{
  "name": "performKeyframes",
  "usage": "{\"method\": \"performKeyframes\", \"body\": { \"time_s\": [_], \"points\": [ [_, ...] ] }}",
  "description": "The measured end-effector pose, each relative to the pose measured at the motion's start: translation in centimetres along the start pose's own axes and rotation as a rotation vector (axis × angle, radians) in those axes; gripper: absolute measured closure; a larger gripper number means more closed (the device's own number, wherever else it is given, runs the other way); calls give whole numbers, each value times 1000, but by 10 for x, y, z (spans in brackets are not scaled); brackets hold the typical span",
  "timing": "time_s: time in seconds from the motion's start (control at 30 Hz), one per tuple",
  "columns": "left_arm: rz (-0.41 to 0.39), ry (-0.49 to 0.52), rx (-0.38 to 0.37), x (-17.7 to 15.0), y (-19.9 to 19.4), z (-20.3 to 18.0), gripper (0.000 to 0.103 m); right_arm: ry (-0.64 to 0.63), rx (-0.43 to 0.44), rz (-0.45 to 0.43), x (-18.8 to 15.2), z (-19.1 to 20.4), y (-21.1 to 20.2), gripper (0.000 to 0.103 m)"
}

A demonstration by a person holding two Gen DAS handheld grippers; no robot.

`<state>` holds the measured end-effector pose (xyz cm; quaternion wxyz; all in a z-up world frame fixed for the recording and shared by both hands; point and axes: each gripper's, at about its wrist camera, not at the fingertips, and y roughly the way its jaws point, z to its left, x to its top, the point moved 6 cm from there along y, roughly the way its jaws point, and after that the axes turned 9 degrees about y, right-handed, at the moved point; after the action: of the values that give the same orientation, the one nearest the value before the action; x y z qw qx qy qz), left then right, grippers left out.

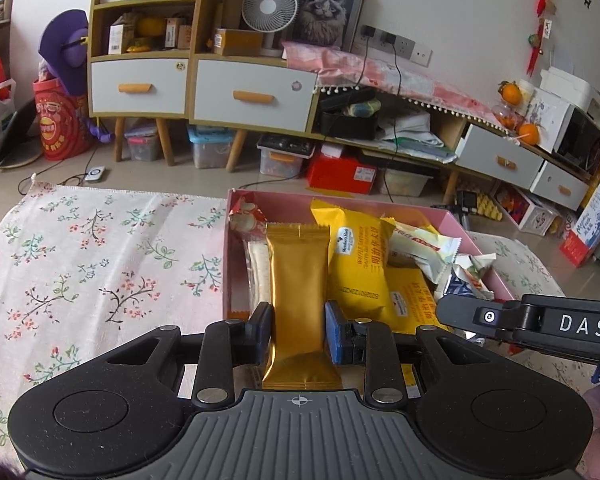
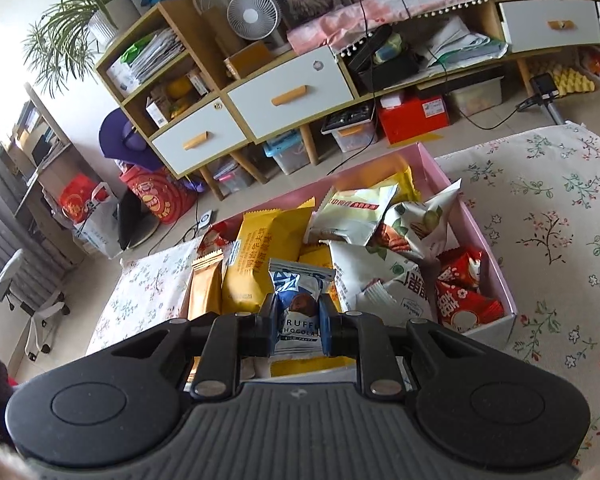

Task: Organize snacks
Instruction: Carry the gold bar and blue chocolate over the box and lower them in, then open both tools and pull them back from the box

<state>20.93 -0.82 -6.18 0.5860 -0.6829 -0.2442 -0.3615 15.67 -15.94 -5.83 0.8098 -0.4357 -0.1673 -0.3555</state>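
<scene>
A pink box [image 1: 484,254] of snack packets stands on the floral tablecloth; it also shows in the right wrist view [image 2: 478,224]. My left gripper [image 1: 298,326] is shut on a gold foil packet [image 1: 298,280], held upright over the box's left part. My right gripper [image 2: 298,316] is shut on a blue and white truffle chocolate packet [image 2: 300,312] over the middle of the box. Yellow waffle packets [image 1: 360,264] lie beside the gold one. White nut packets [image 2: 356,216] and red packets [image 2: 464,296] fill the right part. The right gripper's body [image 1: 540,322] shows in the left wrist view.
The floral tablecloth [image 1: 80,272] spreads left of the box and also right of it [image 2: 548,216]. Beyond the table stand a low cabinet with white drawers [image 1: 252,96], storage bins under it, a fan [image 1: 270,8] and a red bucket [image 1: 60,124].
</scene>
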Motion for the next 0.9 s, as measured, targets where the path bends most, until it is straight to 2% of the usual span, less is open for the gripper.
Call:
{"method": "performKeyframes", "body": {
  "time_s": [0.2,0.37,0.53,0.57,0.67,0.73,0.9],
  "points": [
    [-8,3,-1,0,3,2,77,-18,-22,-11,0,0,3,84],
    [-14,43,10,0,-2,-3,74,-26,-14,-9,2,2,1,74],
    [-4,40,18,-3,-10,-2,60,-15,-15,-13,4,3,-3,66],
    [0,47,19,-4,-12,-2,54,-16,-18,-12,3,3,-4,64],
    [18,63,26,-6,-20,-3,46,-19,-16,-8,2,4,-9,54],
    [34,70,30,-8,-26,-3,40,-16,-20,-14,2,4,-14,44],
    [77,96,40,-18,-45,-6,28,2,-25,-18,-1,0,-31,34]
  ]
}}
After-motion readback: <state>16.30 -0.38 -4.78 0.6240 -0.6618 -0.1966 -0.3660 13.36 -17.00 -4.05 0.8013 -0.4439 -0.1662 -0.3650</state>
